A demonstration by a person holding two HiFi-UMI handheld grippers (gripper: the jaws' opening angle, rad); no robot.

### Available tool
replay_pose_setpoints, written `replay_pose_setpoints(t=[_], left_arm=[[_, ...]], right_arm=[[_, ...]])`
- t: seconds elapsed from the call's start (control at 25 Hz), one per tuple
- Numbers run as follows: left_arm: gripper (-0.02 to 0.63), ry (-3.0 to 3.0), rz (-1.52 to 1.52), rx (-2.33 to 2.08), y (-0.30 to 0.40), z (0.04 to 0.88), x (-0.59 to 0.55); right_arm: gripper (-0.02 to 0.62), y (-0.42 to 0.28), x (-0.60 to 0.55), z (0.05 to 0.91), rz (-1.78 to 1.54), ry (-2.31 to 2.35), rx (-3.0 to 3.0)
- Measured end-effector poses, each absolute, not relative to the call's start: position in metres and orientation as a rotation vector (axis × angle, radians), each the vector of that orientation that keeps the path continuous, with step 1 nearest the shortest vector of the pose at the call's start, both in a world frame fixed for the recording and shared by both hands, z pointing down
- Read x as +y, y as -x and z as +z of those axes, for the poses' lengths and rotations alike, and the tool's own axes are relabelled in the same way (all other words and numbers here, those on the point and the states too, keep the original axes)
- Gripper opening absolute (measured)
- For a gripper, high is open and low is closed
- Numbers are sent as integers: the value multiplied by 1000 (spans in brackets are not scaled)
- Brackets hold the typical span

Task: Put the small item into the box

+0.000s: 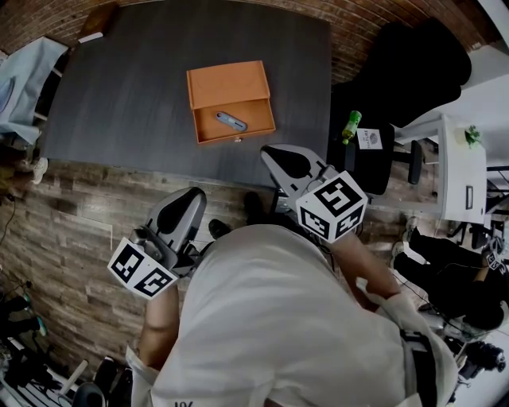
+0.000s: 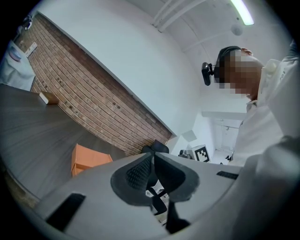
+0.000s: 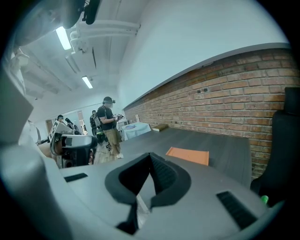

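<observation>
Your left gripper (image 1: 191, 199): closed, empty | your right gripper (image 1: 277, 156): closed, empty | small item (image 1: 231, 122) inside orange box (image 1: 227, 83) at your 12 o'clock

The person wears a white shirt (image 1: 278, 318) and a black camera (image 2: 206, 74) strapped to the head. The left gripper (image 1: 189, 199) and right gripper (image 1: 277, 156) each have a light grey body, dark ribbed jaws, and a white cube (image 1: 332, 207) printed with black square markers.

light: bright ceiling tubes (image 2: 242, 11) | shadows: soft | edges: fisheye bend, dark corners | focus: mostly sharp
</observation>
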State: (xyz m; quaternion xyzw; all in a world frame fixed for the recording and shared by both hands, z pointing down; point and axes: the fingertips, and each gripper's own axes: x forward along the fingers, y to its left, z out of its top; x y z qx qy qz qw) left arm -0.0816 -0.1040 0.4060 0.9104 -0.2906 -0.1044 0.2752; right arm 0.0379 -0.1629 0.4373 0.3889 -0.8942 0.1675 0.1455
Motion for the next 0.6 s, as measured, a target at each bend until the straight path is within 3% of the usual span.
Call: replay_pose_setpoints(t=[0.6], left_arm=[[29,-2453,-272,-757,72,407,-105]], right_arm=[[12,-55,-173,437,467,-1176,-2550]])
